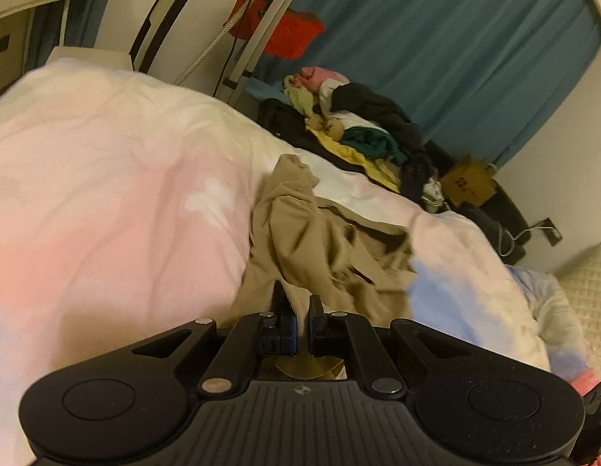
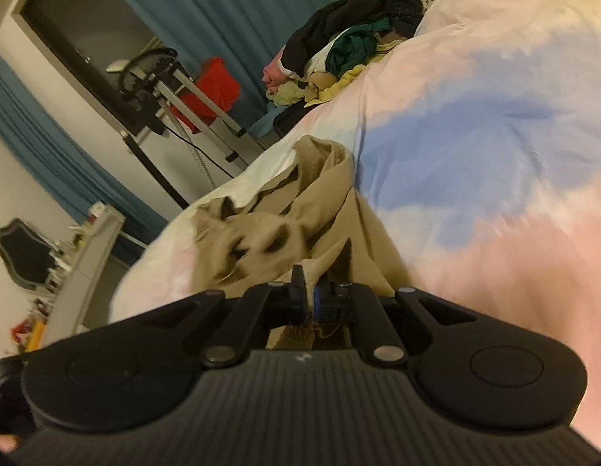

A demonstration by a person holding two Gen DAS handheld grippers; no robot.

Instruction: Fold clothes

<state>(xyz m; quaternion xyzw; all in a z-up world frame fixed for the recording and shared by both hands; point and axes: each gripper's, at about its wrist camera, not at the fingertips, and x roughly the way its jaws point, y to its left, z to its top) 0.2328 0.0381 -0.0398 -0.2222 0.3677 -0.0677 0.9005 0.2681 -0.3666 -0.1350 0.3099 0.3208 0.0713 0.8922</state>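
We see the tan garment (image 1: 312, 240) as thin, matt woven cloth, creased into soft folds. Under it the duvet (image 1: 106, 178) is smooth matt cotton-like fabric, lightly wrinkled. The left gripper (image 1: 299, 303) and right gripper (image 2: 321, 283) are matt black plastic with ribbed housings and dull silver metal pivot pins; we cannot tell their pad material. The curtain (image 1: 455, 39) is matt pleated cloth. The clothes pile (image 1: 358, 124) is mixed soft cloth, the box (image 1: 469, 184) plain brown cardboard, and the rack (image 1: 269, 19) has semi-glossy metal bars.
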